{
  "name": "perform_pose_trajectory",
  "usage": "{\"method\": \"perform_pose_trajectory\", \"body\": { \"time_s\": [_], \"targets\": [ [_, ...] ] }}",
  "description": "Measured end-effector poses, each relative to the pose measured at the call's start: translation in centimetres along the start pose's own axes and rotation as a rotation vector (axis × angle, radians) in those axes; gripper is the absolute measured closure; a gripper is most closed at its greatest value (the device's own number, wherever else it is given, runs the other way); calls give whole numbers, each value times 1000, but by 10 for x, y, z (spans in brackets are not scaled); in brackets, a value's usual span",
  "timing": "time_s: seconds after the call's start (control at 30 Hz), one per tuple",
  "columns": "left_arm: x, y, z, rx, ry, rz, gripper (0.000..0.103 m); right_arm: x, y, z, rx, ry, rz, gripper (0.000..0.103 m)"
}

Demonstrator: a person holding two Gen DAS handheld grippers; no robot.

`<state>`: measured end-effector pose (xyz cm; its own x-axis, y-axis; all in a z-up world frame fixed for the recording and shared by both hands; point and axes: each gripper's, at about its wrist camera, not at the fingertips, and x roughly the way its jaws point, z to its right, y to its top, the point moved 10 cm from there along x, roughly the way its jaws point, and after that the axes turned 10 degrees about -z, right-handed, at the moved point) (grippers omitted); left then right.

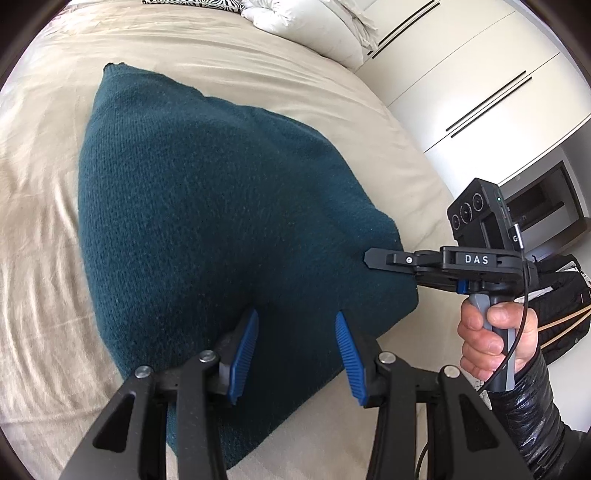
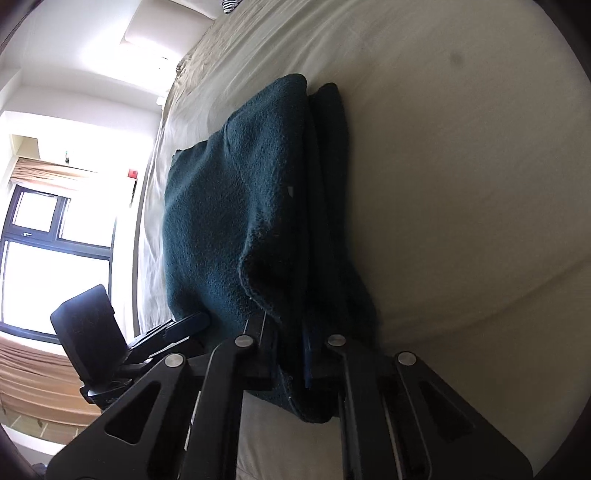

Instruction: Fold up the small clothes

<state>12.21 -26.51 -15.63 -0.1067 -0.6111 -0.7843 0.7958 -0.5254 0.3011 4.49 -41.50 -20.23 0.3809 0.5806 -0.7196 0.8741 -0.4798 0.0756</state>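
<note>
A dark teal knit garment (image 1: pixel 207 206) lies folded in layers on the beige bed (image 1: pixel 44 221). My left gripper (image 1: pixel 295 314) hovers over its near end, blue pads (image 1: pixel 243 354) apart and pressing on nothing. A hand (image 1: pixel 491 332) holds the right gripper (image 1: pixel 367 256), whose narrow tip meets the garment's right edge. In the right wrist view the garment (image 2: pixel 229 206) runs away from the camera, and my right gripper (image 2: pixel 284 332) is shut on its near edge, with cloth bunched between the fingers. The left gripper (image 2: pixel 199 321) shows at the left, its tip against the cloth.
White pillows (image 1: pixel 303 22) are piled at the head of the bed. White wardrobe doors (image 1: pixel 480 74) stand along the right side and a black bag (image 1: pixel 561 302) sits below them. A bright window (image 2: pixel 55 240) lies beyond the bed's other side. Bare sheet (image 2: pixel 461 184) surrounds the garment.
</note>
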Motion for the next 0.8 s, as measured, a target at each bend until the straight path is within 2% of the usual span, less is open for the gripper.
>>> {"method": "perform_pose_trajectory", "body": {
  "time_s": [0.1,0.27,0.37,0.4,0.57,0.7,0.8],
  "targets": [
    [1,-4,1,9,9,-8,56,0,-3,5,6,7,3,96],
    [8,-4,5,31,24,-17,54,-5,1,19,61,69,26,96],
    [16,1,7,14,18,-21,51,6,10,29,66,40,5,96],
    [17,1,8,16,18,-19,51,11,15,34,86,57,-4,97],
    [8,-2,11,33,3,-9,50,9,16,24,58,73,6,96],
    [-25,9,6,39,16,65,50,-14,9,16,38,69,35,92],
    [-46,35,-6,27,32,119,45,-39,22,4,20,56,94,91]
  ]
}}
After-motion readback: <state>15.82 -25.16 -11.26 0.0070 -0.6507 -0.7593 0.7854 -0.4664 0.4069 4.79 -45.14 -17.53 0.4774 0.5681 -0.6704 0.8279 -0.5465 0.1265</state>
